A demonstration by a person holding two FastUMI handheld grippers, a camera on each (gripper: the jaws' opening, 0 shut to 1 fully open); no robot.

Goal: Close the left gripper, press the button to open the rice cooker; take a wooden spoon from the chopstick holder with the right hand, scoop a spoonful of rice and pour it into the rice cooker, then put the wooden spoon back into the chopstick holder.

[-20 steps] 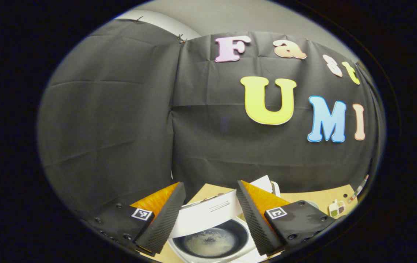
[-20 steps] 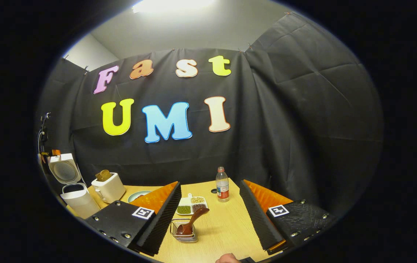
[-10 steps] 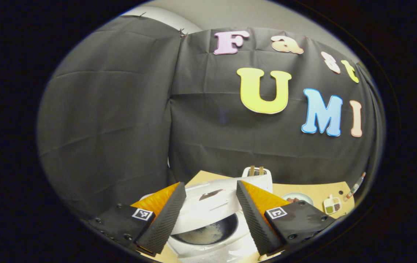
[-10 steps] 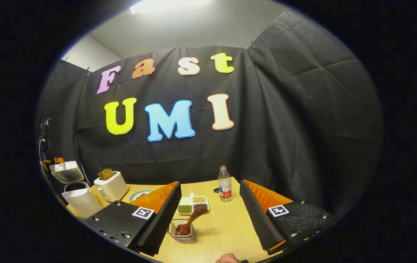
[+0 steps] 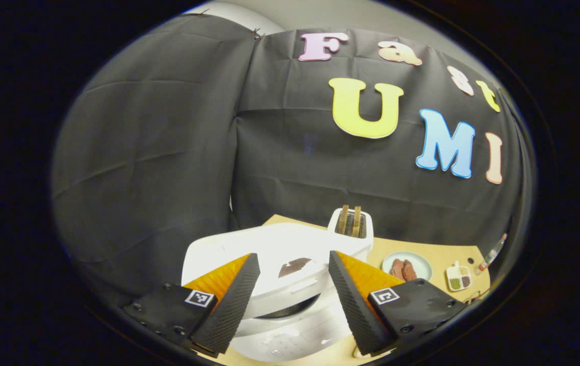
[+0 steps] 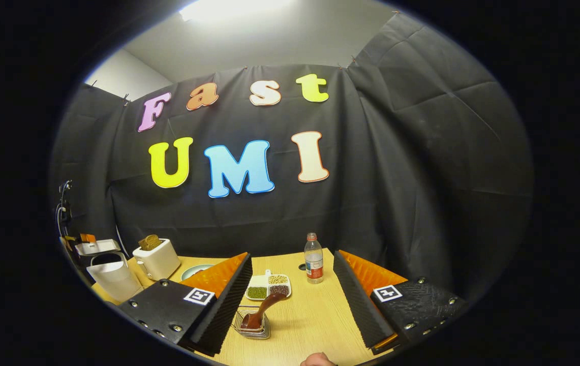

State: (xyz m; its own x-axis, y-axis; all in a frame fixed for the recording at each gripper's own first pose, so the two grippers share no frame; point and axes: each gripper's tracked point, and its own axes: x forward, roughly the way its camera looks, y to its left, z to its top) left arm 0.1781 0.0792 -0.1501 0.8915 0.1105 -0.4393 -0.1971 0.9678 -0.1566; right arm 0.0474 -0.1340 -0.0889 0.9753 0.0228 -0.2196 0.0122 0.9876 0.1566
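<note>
Left gripper view: close above rice cooker (image 5: 274,269), facing booth's back wall, toaster (image 5: 350,231) just behind cooker. Right gripper view: farther off to the toaster's (image 6: 156,259) right, looking across table (image 6: 315,315) at same wall. Shared: rice cooker (image 6: 107,269), toaster, divided dish (image 5: 457,279) (image 6: 268,285).

Left gripper view: rice cooker (image 5: 269,284) nearest, toaster (image 5: 352,231) just behind it, plate (image 5: 405,265) to toaster's right, divided dish (image 5: 458,279) further right. Right gripper view: table (image 6: 320,320) w/ chopstick holder (image 6: 254,324) at front, wooden spoon (image 6: 264,309) standing in it; divided dish behind holder, bottle (image 6: 313,258) right of dish; toaster and rice cooker at far left.
</note>
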